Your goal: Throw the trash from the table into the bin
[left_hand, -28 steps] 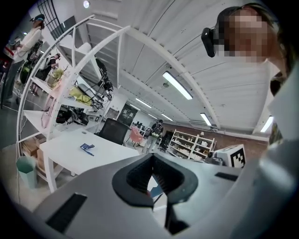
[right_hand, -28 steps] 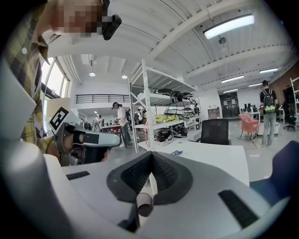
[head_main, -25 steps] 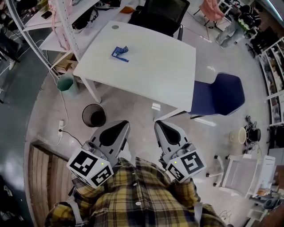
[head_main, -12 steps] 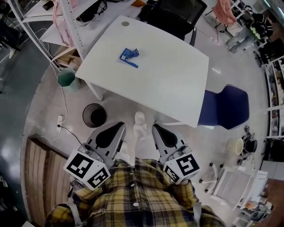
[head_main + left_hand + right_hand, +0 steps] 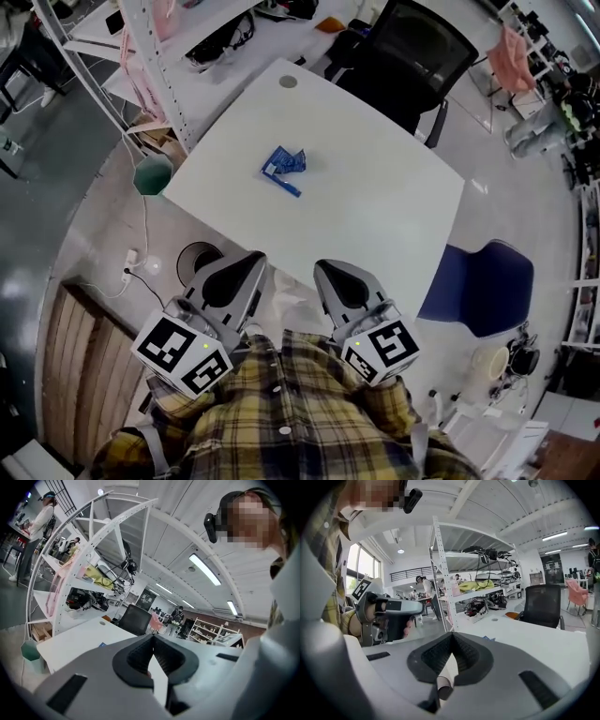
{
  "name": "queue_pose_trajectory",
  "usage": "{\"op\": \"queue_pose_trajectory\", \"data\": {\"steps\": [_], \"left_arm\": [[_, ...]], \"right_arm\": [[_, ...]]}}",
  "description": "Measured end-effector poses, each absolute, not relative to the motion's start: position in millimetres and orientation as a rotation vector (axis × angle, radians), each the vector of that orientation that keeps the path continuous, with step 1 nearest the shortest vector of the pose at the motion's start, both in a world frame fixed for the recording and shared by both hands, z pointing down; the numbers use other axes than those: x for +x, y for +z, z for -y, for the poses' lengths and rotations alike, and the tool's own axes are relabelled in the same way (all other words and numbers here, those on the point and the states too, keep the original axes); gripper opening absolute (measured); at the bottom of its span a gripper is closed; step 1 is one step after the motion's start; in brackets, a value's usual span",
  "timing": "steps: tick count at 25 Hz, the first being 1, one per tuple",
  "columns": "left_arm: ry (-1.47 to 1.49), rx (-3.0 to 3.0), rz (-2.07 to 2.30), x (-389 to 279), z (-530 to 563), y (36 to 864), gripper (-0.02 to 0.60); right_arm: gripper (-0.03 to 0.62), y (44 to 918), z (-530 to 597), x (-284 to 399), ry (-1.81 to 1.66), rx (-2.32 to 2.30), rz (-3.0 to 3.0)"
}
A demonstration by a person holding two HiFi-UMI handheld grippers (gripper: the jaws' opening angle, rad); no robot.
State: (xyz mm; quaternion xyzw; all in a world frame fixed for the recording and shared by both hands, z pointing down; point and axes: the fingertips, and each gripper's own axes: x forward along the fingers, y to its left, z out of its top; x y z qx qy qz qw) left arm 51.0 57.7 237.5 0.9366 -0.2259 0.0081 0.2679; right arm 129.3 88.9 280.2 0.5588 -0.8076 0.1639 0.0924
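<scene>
A crumpled blue wrapper (image 5: 283, 167) lies on the white table (image 5: 384, 225), toward its far left part. It also shows small beyond the jaws as the wrapper (image 5: 102, 644) and the wrapper (image 5: 490, 639). My left gripper (image 5: 255, 261) and right gripper (image 5: 323, 269) are held side by side in front of my chest, short of the table's near edge. Both point at the table, shut and with nothing in them. A black round bin (image 5: 195, 259) stands on the floor by the table's near left leg, partly hidden behind the left gripper.
A green bin (image 5: 152, 173) stands left of the table by a white shelf rack (image 5: 155, 56). A black office chair (image 5: 412, 52) is at the table's far side and a blue chair (image 5: 483, 291) at its right. A power strip and cable (image 5: 131, 262) lie on the floor.
I have moved toward the table with both grippers: the table and wrapper are nearer, and the black bin has slid partly behind the left gripper. Both grippers stay shut.
</scene>
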Motion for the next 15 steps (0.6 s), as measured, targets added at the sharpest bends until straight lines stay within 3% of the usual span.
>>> {"op": "queue_pose_trajectory", "data": {"steps": [15], "left_arm": [[0.099,2.47,0.831,123.0,16.4,248.6,0.008]], "right_arm": [[-0.002,290.0,28.2,216.0,0.478,1.454,2.52]]}}
